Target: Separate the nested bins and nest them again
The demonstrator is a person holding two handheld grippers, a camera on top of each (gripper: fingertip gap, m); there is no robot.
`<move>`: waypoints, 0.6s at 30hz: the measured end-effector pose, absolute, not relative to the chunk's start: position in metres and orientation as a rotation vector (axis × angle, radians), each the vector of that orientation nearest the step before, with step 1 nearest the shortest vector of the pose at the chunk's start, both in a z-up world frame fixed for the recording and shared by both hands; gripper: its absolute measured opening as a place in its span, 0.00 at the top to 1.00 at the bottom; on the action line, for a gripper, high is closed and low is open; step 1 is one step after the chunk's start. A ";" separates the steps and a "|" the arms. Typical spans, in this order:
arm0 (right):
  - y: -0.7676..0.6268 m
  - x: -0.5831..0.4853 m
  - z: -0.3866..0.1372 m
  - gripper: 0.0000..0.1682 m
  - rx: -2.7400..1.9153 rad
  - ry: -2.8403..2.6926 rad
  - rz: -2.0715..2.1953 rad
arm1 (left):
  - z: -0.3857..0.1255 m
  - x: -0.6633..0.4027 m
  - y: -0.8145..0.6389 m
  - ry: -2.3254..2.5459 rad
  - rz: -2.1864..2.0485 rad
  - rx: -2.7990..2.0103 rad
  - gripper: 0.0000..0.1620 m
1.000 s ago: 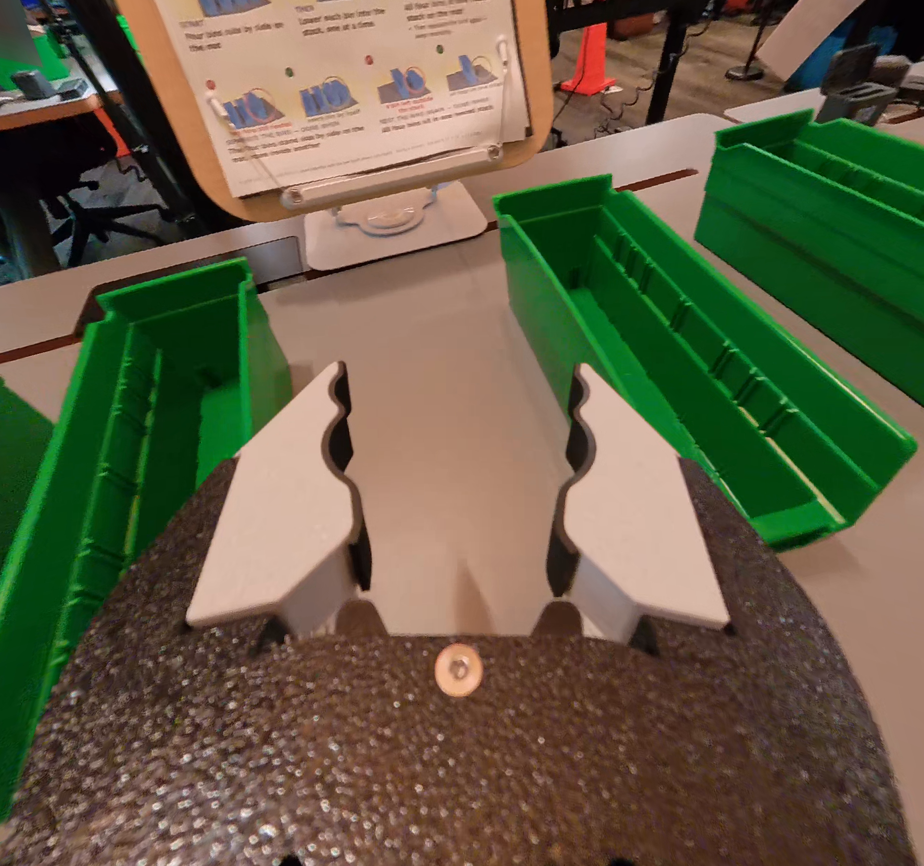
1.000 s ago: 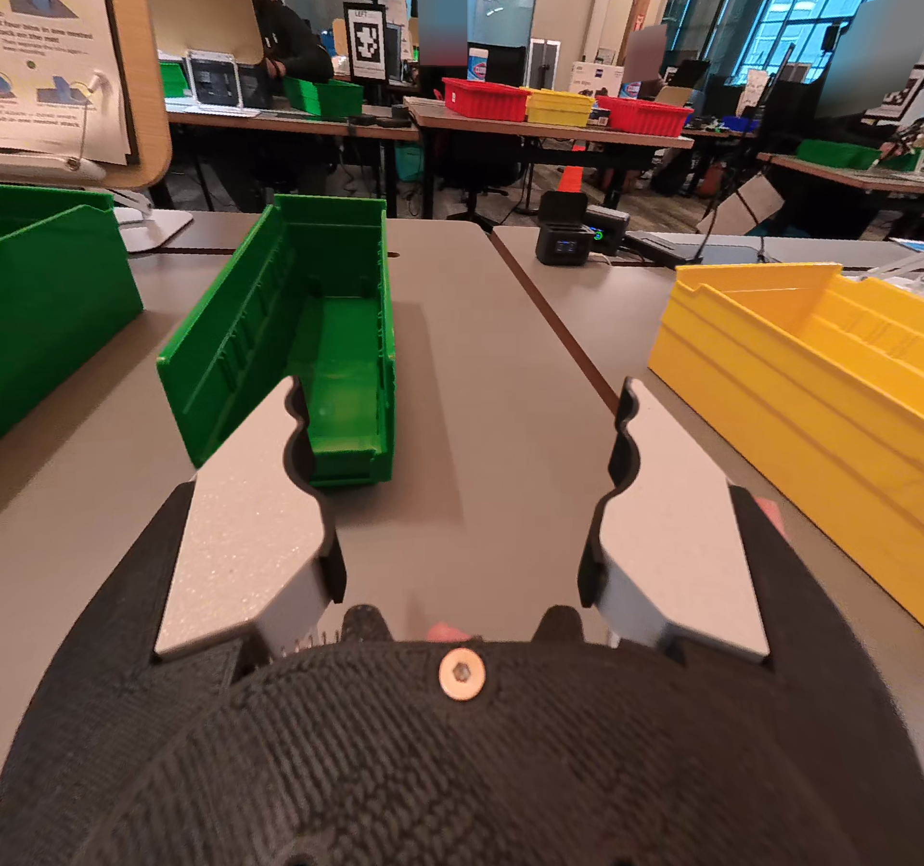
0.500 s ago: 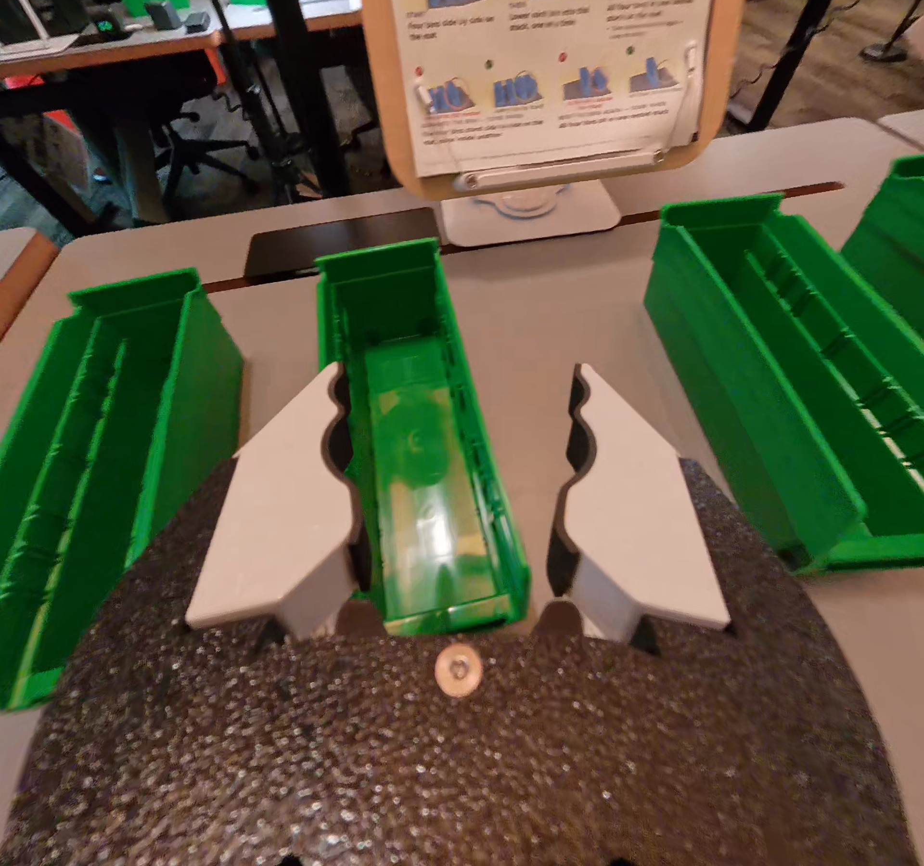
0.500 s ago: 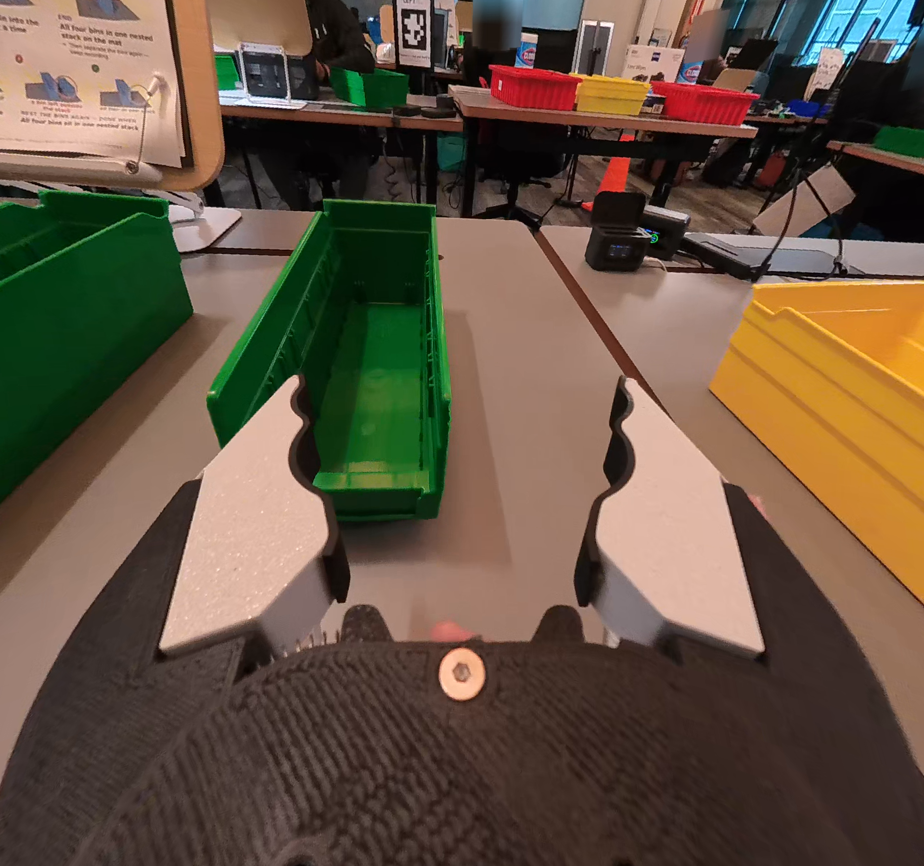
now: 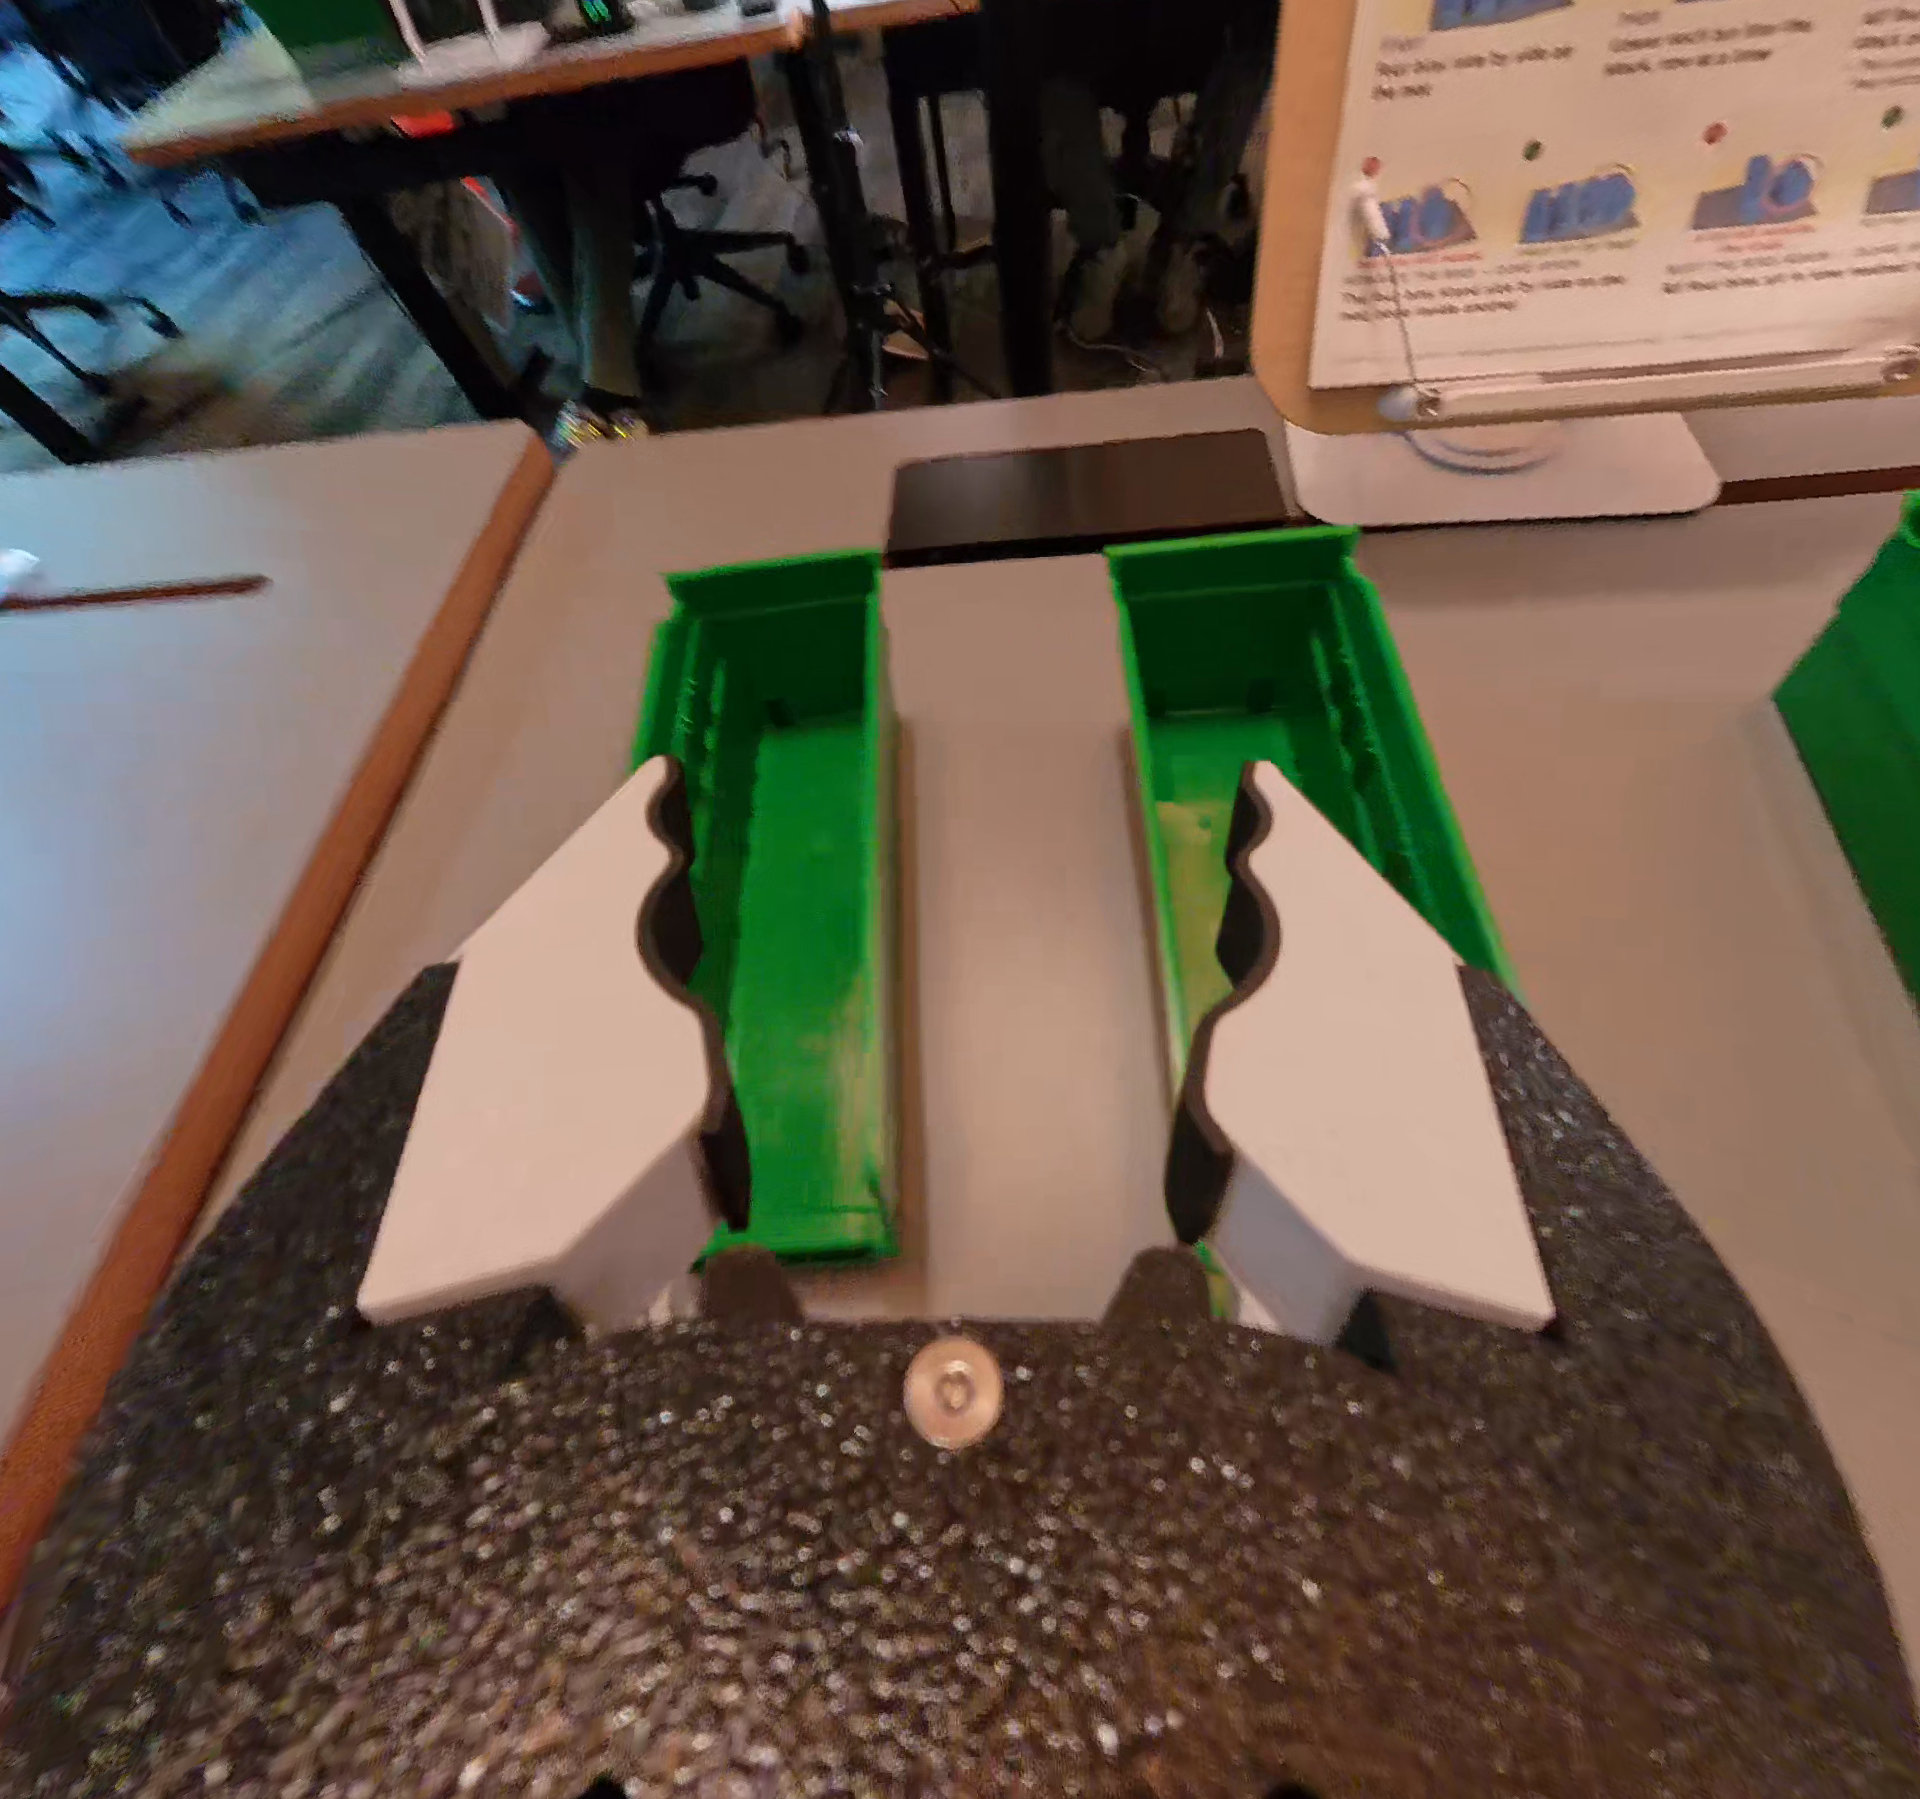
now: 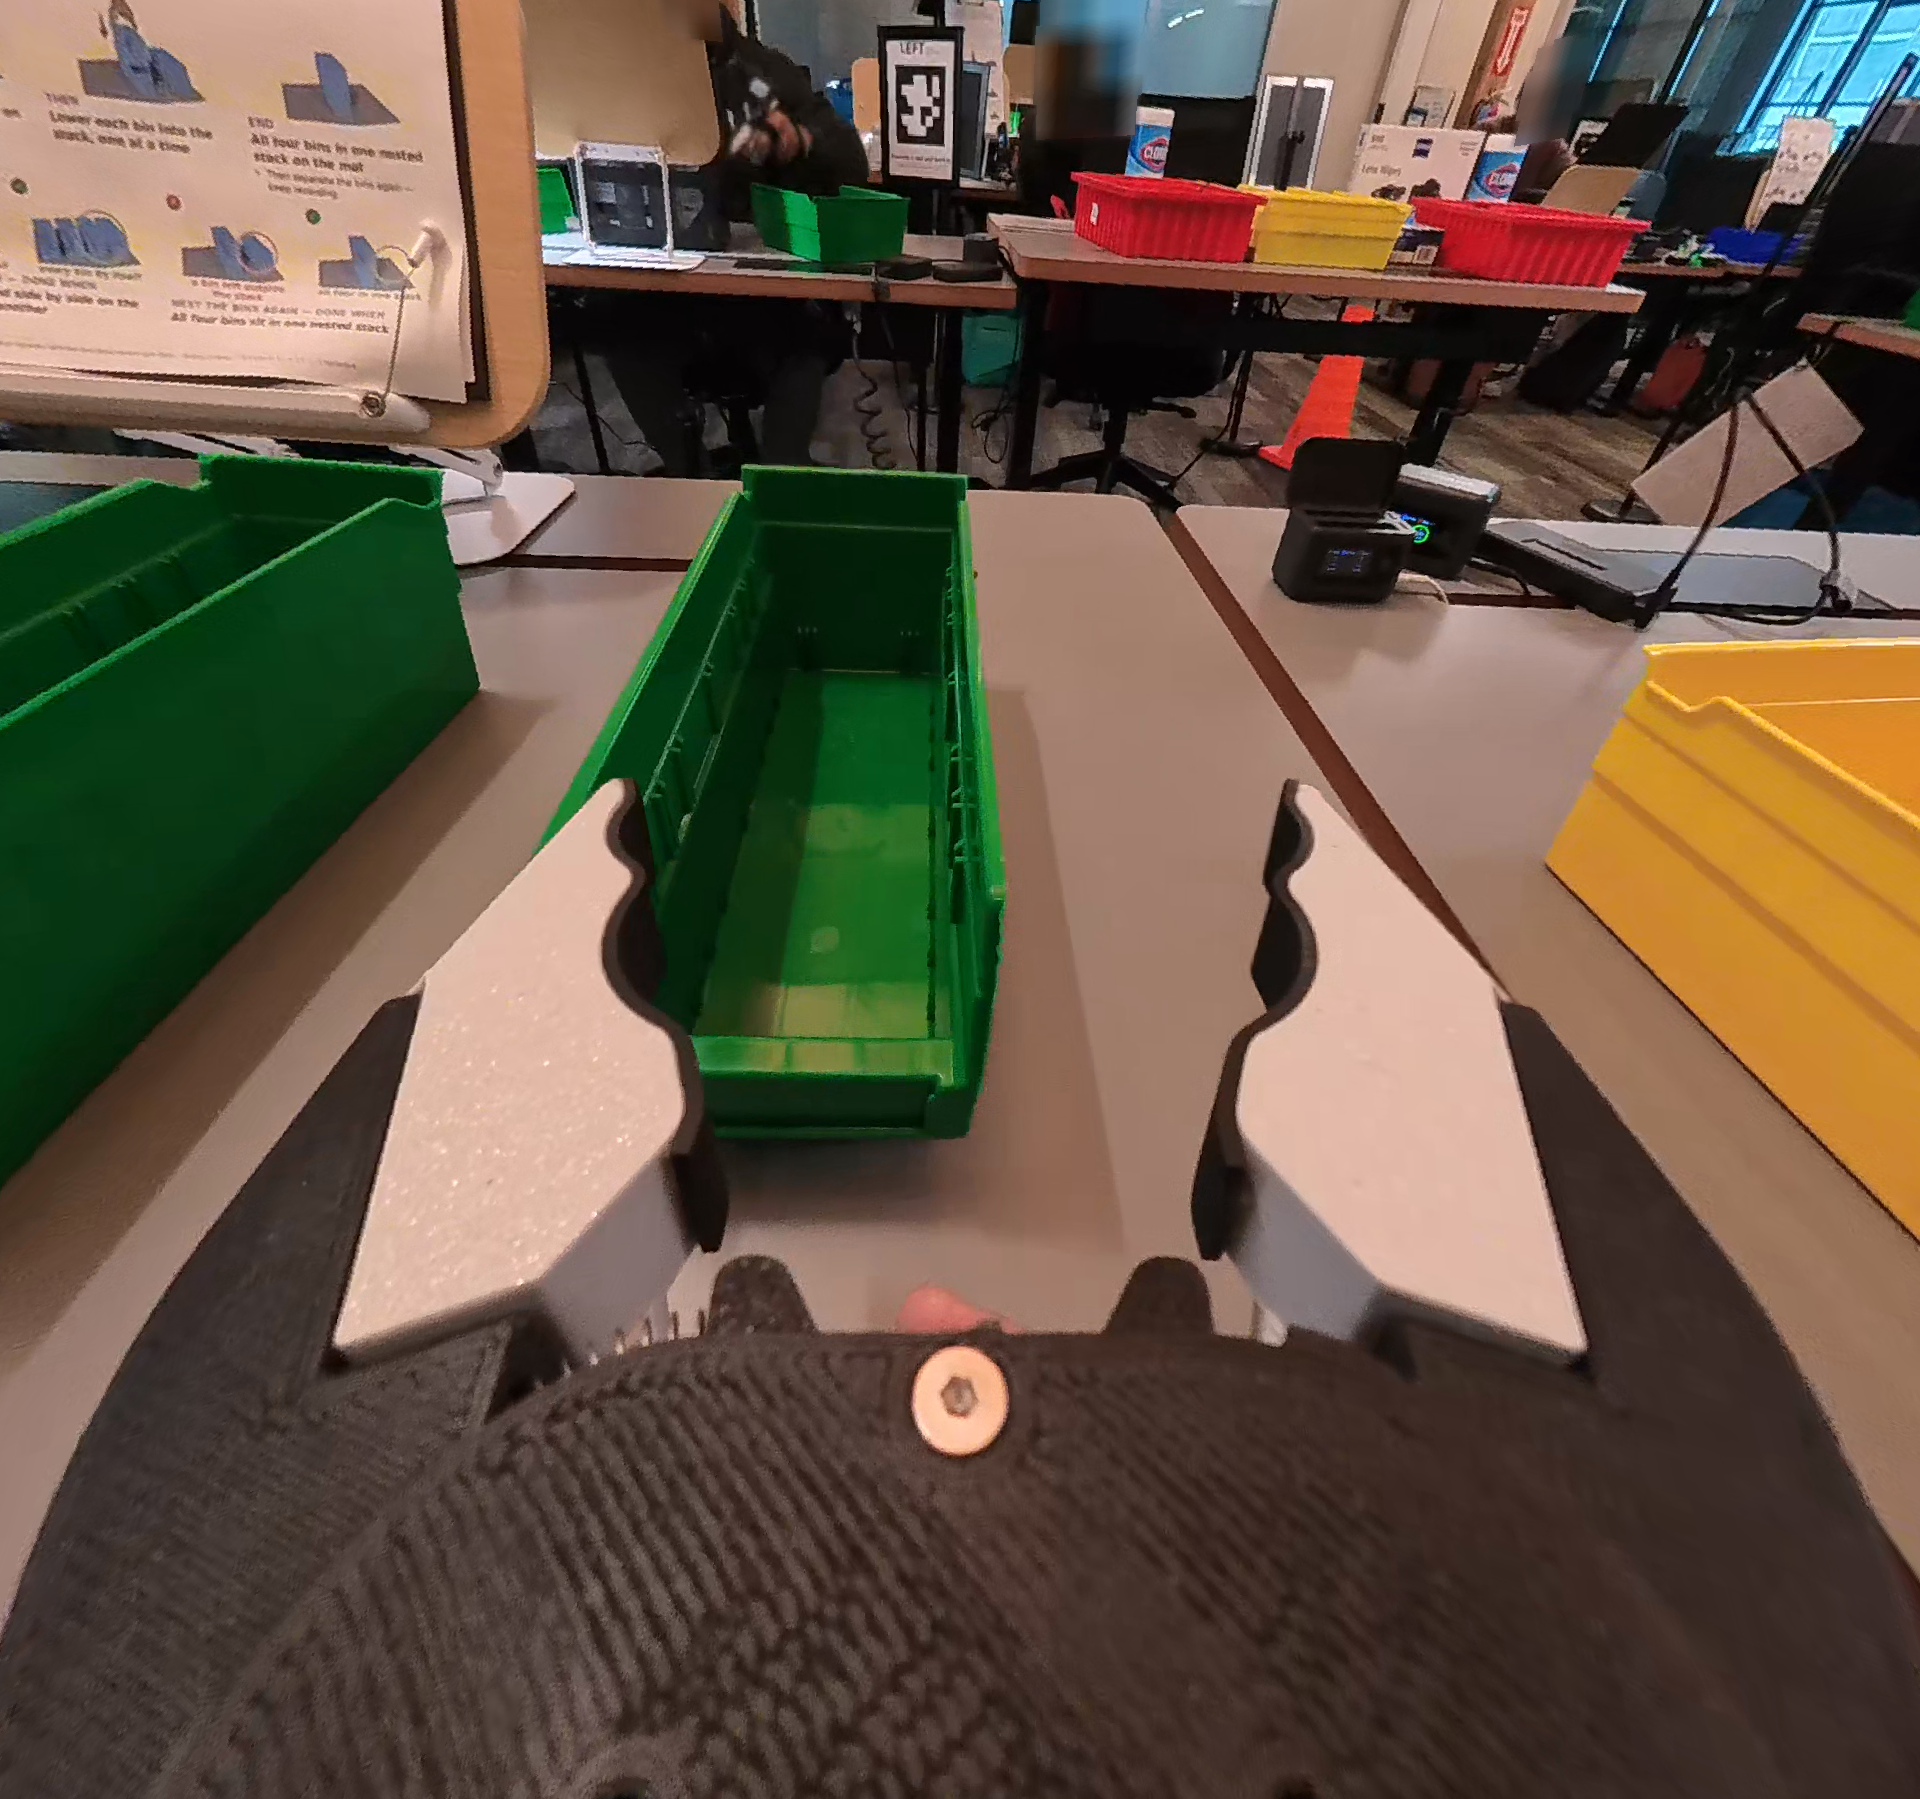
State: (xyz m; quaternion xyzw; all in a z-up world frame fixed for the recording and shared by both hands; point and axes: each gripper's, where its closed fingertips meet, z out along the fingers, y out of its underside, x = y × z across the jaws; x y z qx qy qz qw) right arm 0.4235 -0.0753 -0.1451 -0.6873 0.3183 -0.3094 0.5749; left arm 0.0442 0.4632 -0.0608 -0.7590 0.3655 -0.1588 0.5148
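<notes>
While both tools gape empty, we risk our left tool (image 5: 956,1001) knocking 2 green bins (image 5: 800,918) askew.

- Even, bright indoor light falls from above in both views, with daylight in the windows (image 6: 1839,35) at the far right.
- The green bin (image 6: 831,814) casts a soft shadow to its right on the grey table (image 6: 1122,710).
- The bin floors carry pale glare.
- The left wrist view is smeared by motion blur, especially the instruction sheet (image 5: 1621,128).
- Wide-angle lenses bend the table edges.
</notes>
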 end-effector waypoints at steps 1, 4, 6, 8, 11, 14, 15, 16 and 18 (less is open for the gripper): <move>-0.077 0.424 -0.144 0.31 -1.607 0.750 -0.729 | -0.053 0.040 0.470 0.889 -0.343 -1.785 0.41; -0.081 0.425 -0.141 0.31 -1.594 0.759 -0.730 | -0.043 0.033 0.492 0.933 -0.226 -1.686 0.48; -0.083 0.425 -0.140 0.31 -1.588 0.760 -0.732 | -0.036 0.030 0.504 0.935 -0.147 -1.618 0.44; -0.083 0.424 -0.139 0.31 -1.589 0.758 -0.736 | -0.037 0.029 0.512 0.947 -0.102 -1.614 0.44; -0.082 0.424 -0.140 0.31 -1.601 0.748 -0.739 | -0.042 0.034 0.519 0.927 -0.160 -1.683 0.35; -0.080 0.424 -0.144 0.31 -1.625 0.740 -0.725 | -0.042 0.044 0.521 0.923 -0.284 -1.718 0.32; -0.079 0.423 -0.145 0.31 -1.628 0.738 -0.721 | -0.045 0.046 0.523 0.930 -0.311 -1.742 0.32; -0.078 0.423 -0.145 0.30 -1.629 0.736 -0.718 | -0.049 0.047 0.526 0.927 -0.323 -1.776 0.30; -0.076 0.422 -0.145 0.30 -1.631 0.730 -0.710 | -0.061 0.047 0.532 0.922 -0.331 -1.860 0.29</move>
